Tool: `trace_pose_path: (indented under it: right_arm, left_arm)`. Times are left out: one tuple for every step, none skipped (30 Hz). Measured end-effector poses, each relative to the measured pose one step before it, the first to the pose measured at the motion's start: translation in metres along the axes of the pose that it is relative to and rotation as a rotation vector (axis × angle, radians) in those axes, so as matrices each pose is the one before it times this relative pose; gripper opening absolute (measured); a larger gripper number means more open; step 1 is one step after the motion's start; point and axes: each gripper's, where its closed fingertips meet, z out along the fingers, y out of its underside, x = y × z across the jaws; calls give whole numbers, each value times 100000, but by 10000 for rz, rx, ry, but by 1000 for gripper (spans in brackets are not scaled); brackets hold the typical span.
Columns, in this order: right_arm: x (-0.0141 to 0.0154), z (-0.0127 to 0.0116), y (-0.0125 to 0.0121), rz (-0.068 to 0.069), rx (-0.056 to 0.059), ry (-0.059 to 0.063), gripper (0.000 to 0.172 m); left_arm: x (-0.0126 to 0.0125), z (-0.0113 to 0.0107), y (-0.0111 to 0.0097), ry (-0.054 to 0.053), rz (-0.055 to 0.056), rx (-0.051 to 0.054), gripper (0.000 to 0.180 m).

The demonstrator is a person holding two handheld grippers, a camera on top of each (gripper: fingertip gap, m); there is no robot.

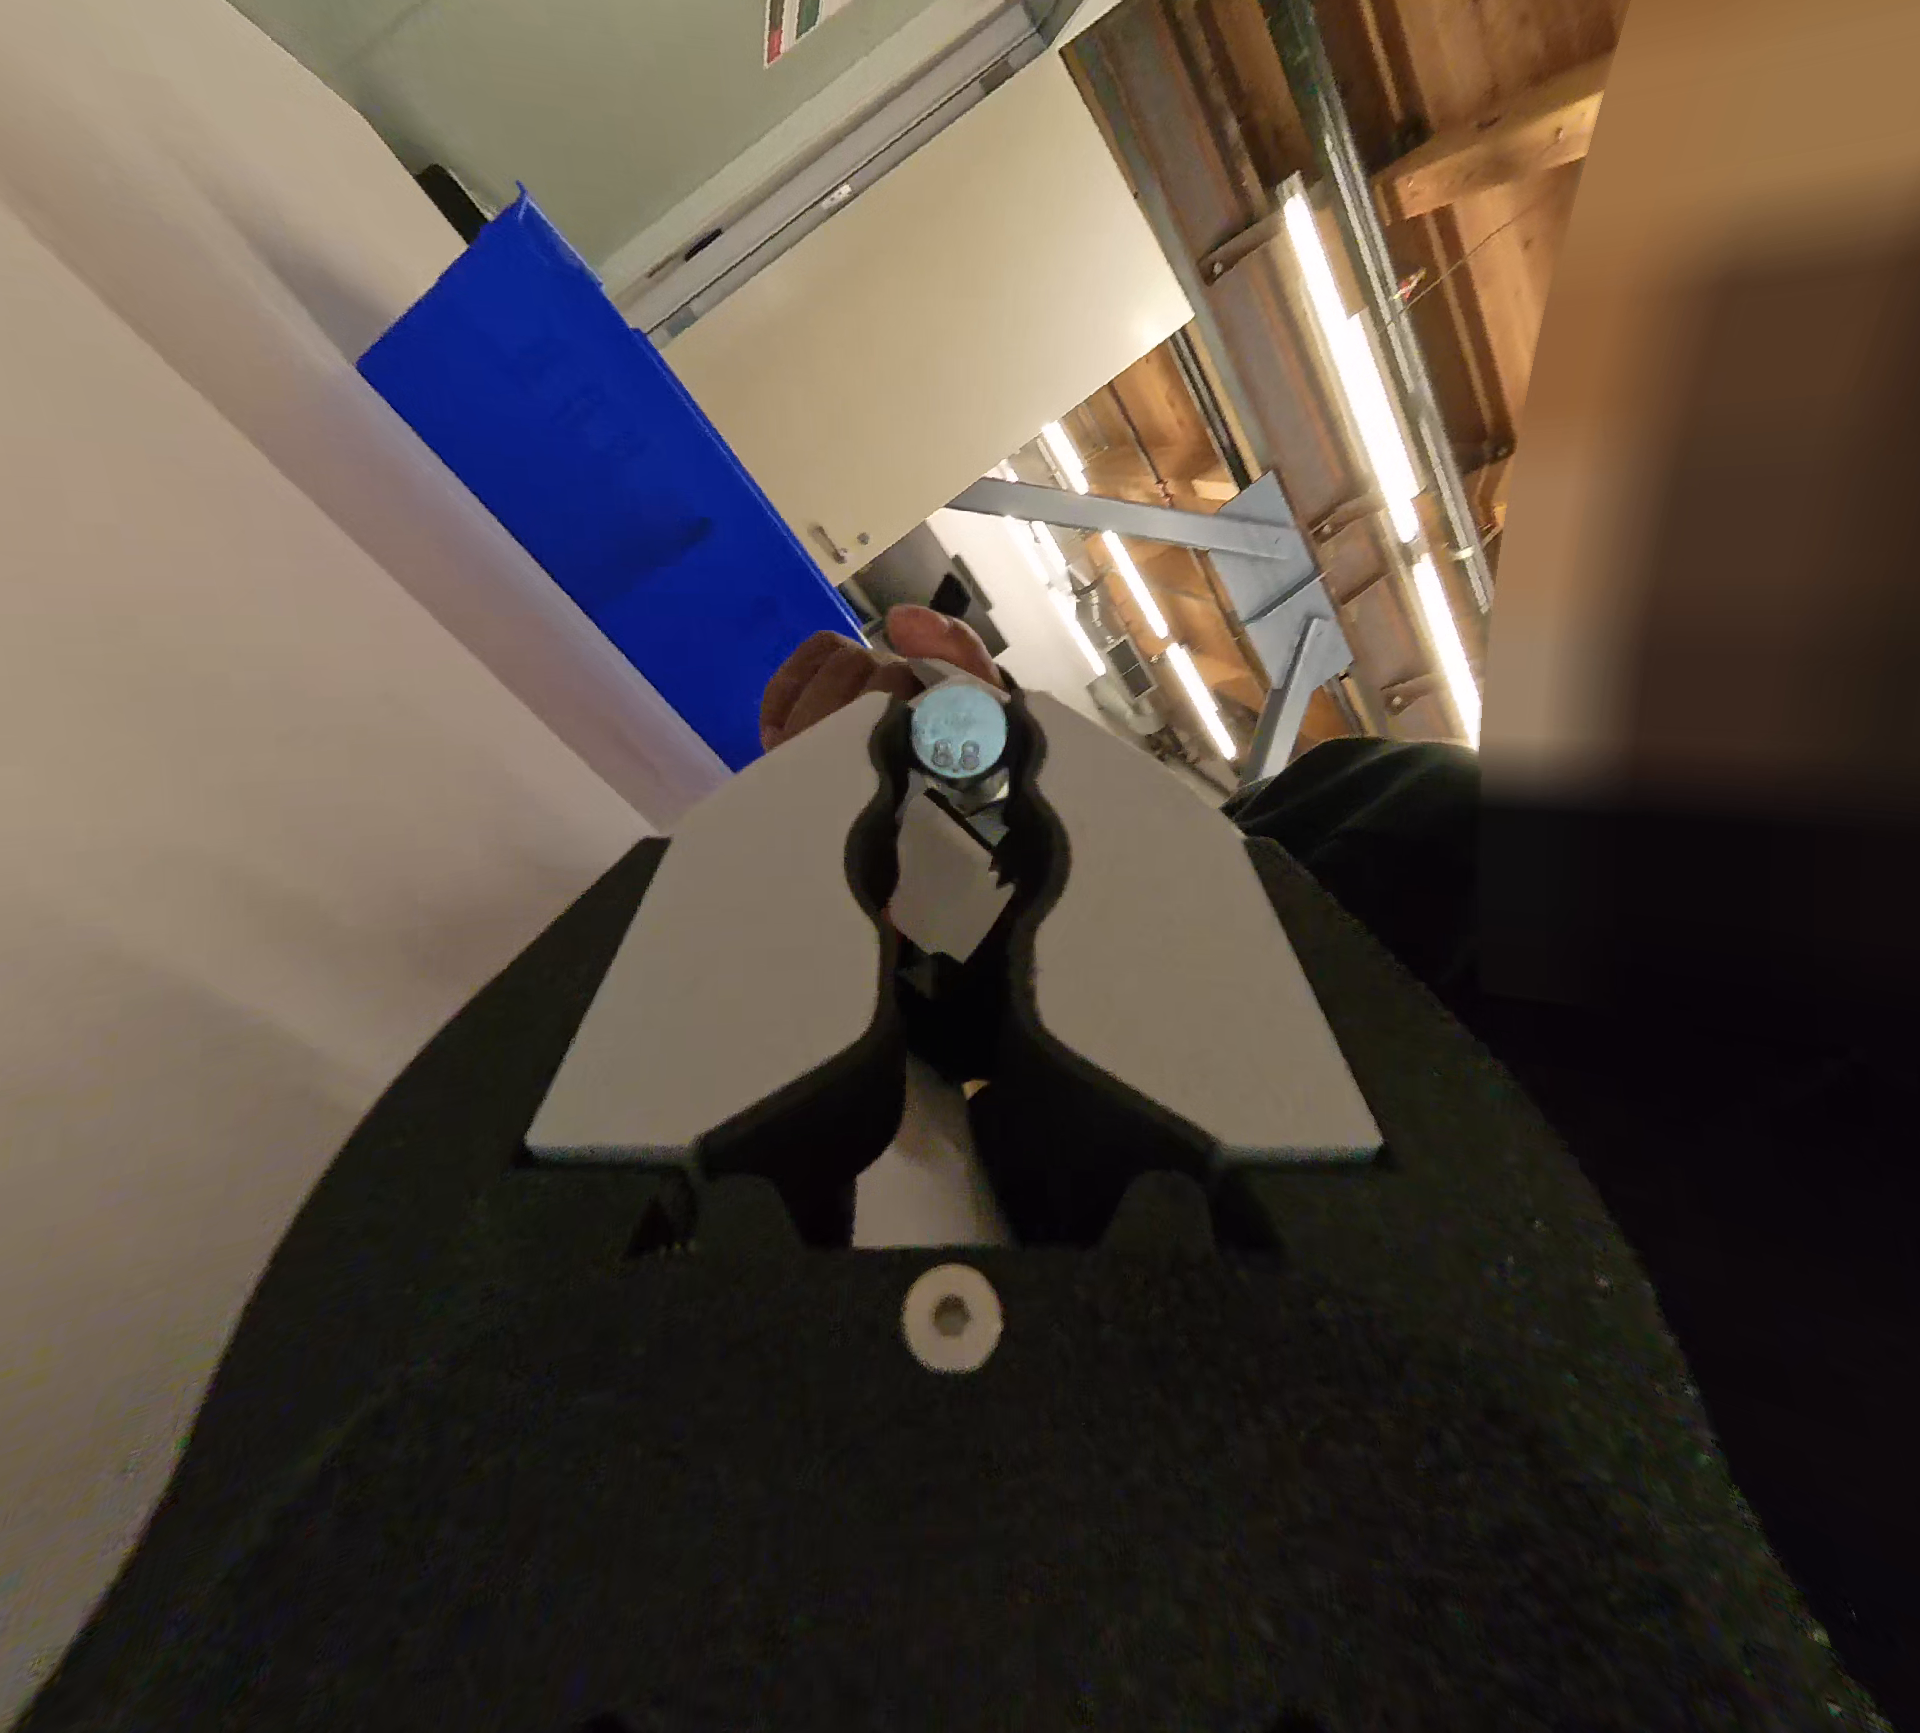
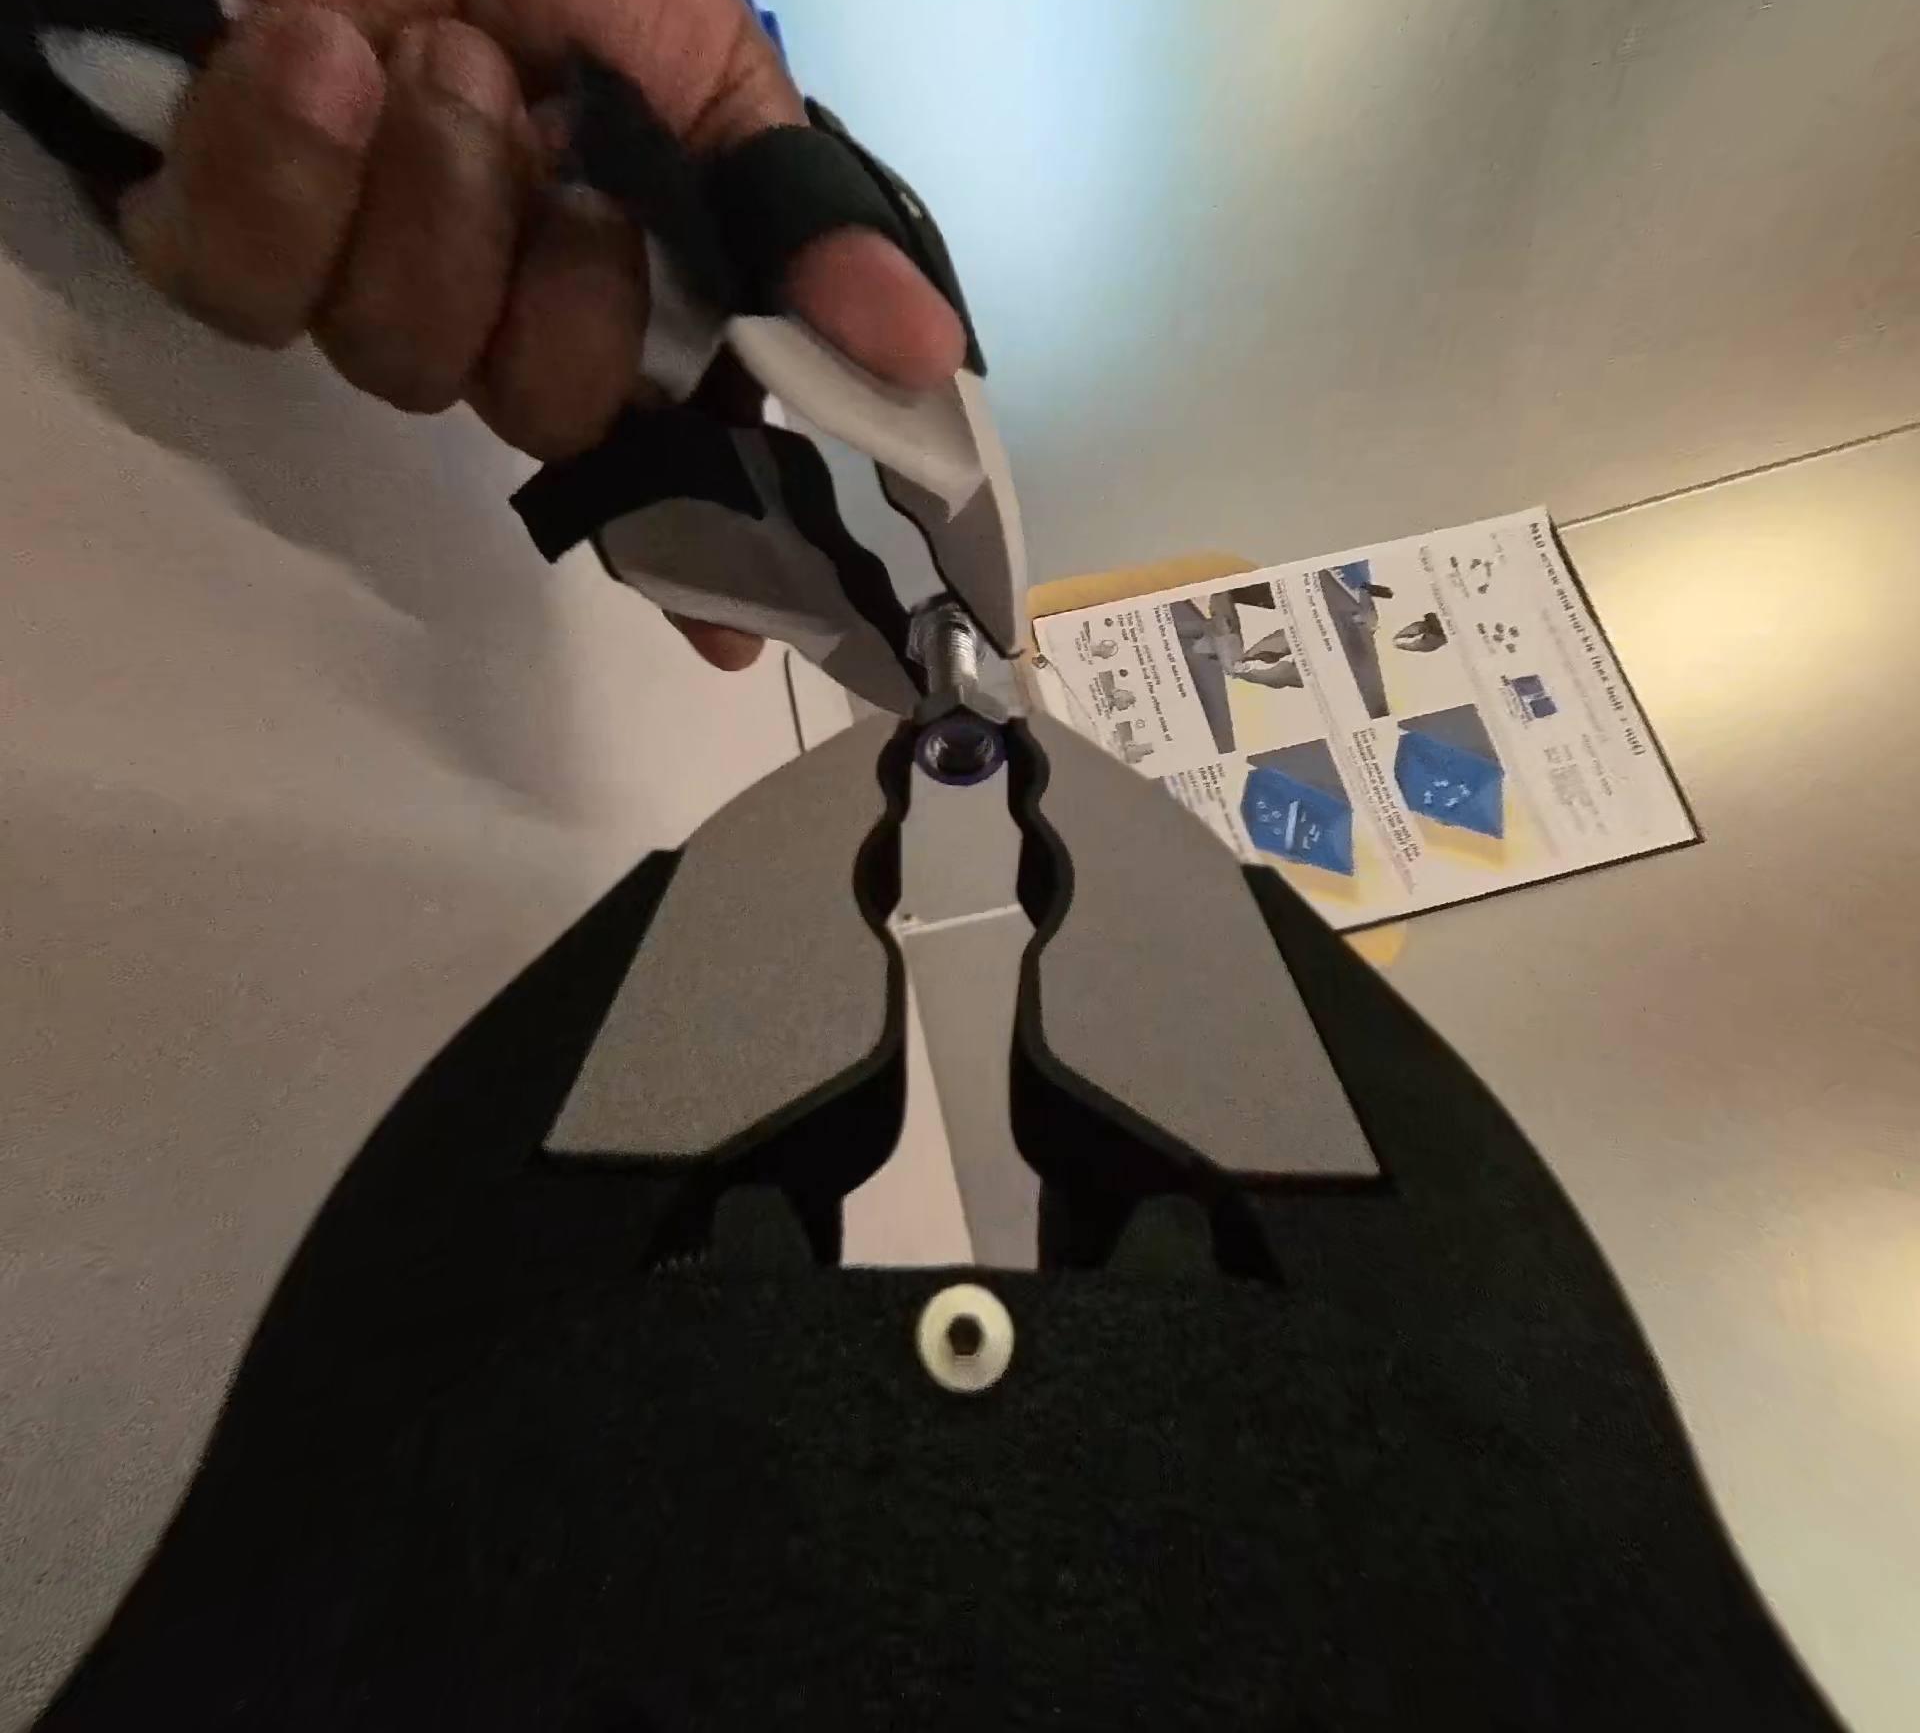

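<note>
My left gripper (image 1: 958,743) is shut on the round head of a silver bolt (image 1: 958,736), which I see end-on between its tips. In the right wrist view the left gripper (image 2: 951,634) comes in from the upper left in a person's hand (image 2: 436,156), and the bolt's threaded shaft (image 2: 954,644) points at my right gripper (image 2: 958,753). The right gripper is shut on a silver hex nut with a purple inner ring (image 2: 958,748). The nut sits at the end of the bolt's thread. How far the thread has entered the nut is hidden.
A blue plastic bin (image 1: 603,478) stands on the white table (image 1: 208,748) to the left. A printed sheet with pictures (image 2: 1351,727) lies on a tan pad on the table (image 2: 1455,229) to the right. A dark sleeve (image 1: 1351,810) is close on the right.
</note>
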Motion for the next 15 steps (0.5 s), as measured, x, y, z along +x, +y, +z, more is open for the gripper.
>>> trace_pose_path:
  right_arm:
    - [-74,14,29,-381,-71,14,17]
    - [-36,16,26,-291,-75,28,17]
    - [29,37,78,23,-104,6,17]
    - [92,3,51,377,-67,-12,17]
    - [137,-32,-30,614,28,-36,17]
    - [70,-34,-44,768,69,-125,17]
    - [51,-29,-40,946,91,-202,18]
    - [75,-21,-53,1135,128,-255,22]
    - [62,11,-56,1322,128,-330,29]
    - [5,41,-16,1483,89,-412,34]
    - [-140,63,-53,1585,97,-544,40]
    - [-313,52,-88,1652,130,-673,45]
    - [-197,56,-51,1708,123,-613,48]
    - [-122,31,-67,1718,154,-585,50]
    - [-71,-10,-115,1657,198,-576,50]
  left_arm:
    - [-133,-13,-32,38,-292,67,17]
    - [-80,-24,-21,16,-172,24,17]
    - [-72,-9,-58,-56,12,28,17]
    - [-45,13,-70,-60,78,48,17]
    - [42,26,-17,14,112,13,17]
    - [48,20,-20,-16,197,-4,17]
    - [33,23,-59,-61,296,17,18]
    - [66,-4,-96,-62,351,34,18]
    - [76,-28,-105,-56,366,26,18]
    - [27,-51,-112,-98,380,19,17]
    - [13,-47,-103,-103,387,17,17]
    - [66,-42,-98,-62,383,-2,17]
    - [74,-36,-61,-56,378,-14,17]
    - [62,-6,-22,-54,362,-45,17]
    - [58,11,28,-43,336,-73,17]
